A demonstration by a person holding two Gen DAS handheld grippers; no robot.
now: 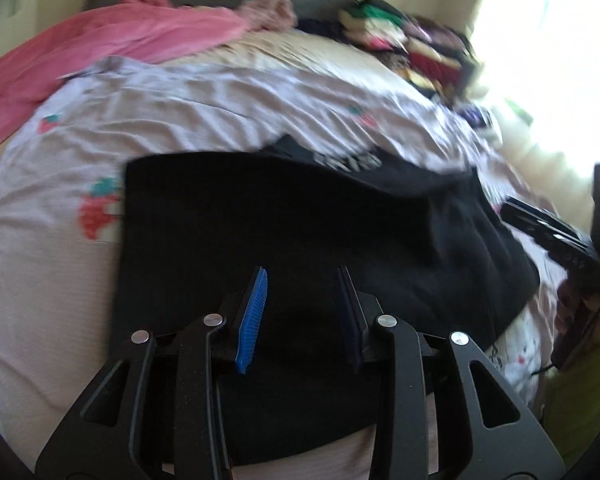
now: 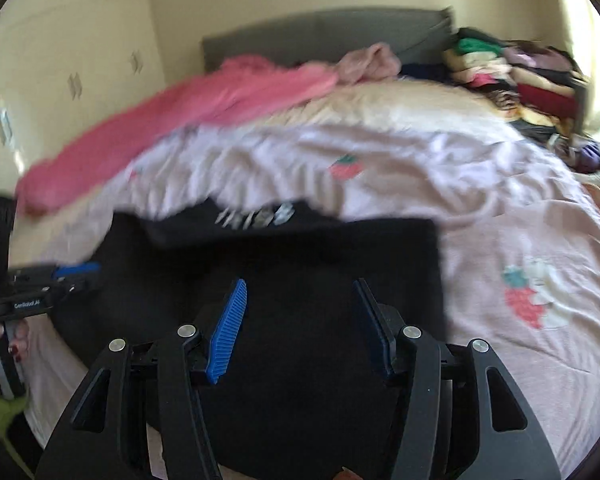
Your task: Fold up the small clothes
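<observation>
Here, a bed (image 1: 40, 280) fills both views, covered by a pale pink sheet (image 2: 500, 220) printed with strawberries. A grey headboard (image 2: 320, 32) stands at the far end against a cream wall. A pink blanket (image 1: 100, 48) lies crumpled along the far left side of the bed, with a lighter pink garment (image 1: 268, 10) bunched just beside it near the headboard. A pile of mixed clothes (image 2: 520, 76) sits in the far right corner, next to a brightly lit window.

The black garment (image 1: 280, 220) lies spread flat on the sheet at the near edge of the bed, directly under both grippers. One layer is folded over at its far edge, where pale lettering shows; the blur makes it unreadable.

The left gripper (image 1: 302, 280) hangs over the near part of the black garment. Its jaws stand narrowly apart with nothing between them. The right gripper (image 2: 300, 290) hangs likewise over the garment, jaws spread wider, and grips nothing. Each gripper appears at the edge of the other's view, held by a hand (image 2: 4, 344) in a green sleeve (image 2: 0, 408).
</observation>
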